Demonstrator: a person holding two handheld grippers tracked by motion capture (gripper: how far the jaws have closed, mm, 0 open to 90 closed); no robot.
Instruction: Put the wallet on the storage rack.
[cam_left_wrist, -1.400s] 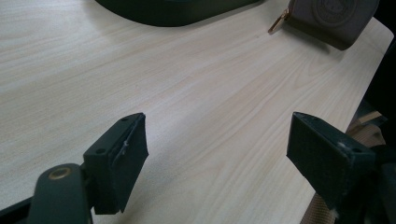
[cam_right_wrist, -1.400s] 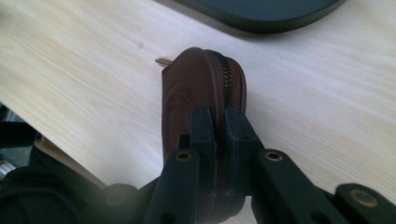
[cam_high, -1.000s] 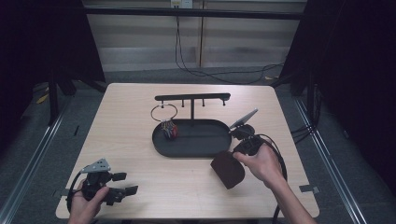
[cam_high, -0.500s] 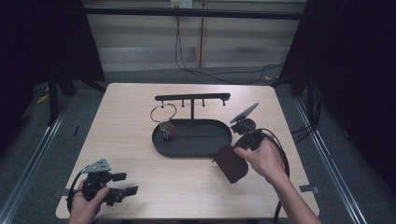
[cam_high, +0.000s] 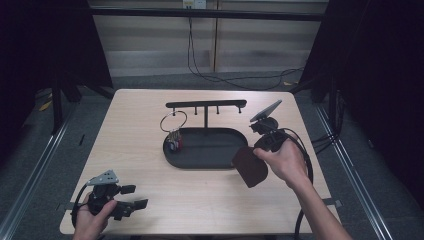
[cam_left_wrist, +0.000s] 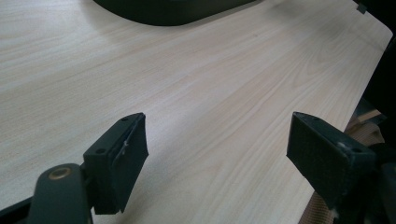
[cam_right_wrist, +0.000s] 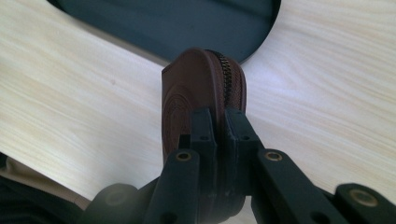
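One pale wooden surface (cam_high: 150, 150) spans the middle of the high view. At its centre sits a black oval tray (cam_high: 210, 157) with a hook rail (cam_high: 206, 104) on a post; a key ring (cam_high: 173, 121) hangs at the tray's left end. Right of centre, the right gripper (cam_high: 257, 155) has its fingers (cam_right_wrist: 203, 135) clamped on a brown zipped pouch (cam_high: 250, 167), held clear above the surface beside the tray's right end. At lower left, the left gripper (cam_high: 132, 197) has its fingers (cam_left_wrist: 123, 156) spread wide, nothing between them.
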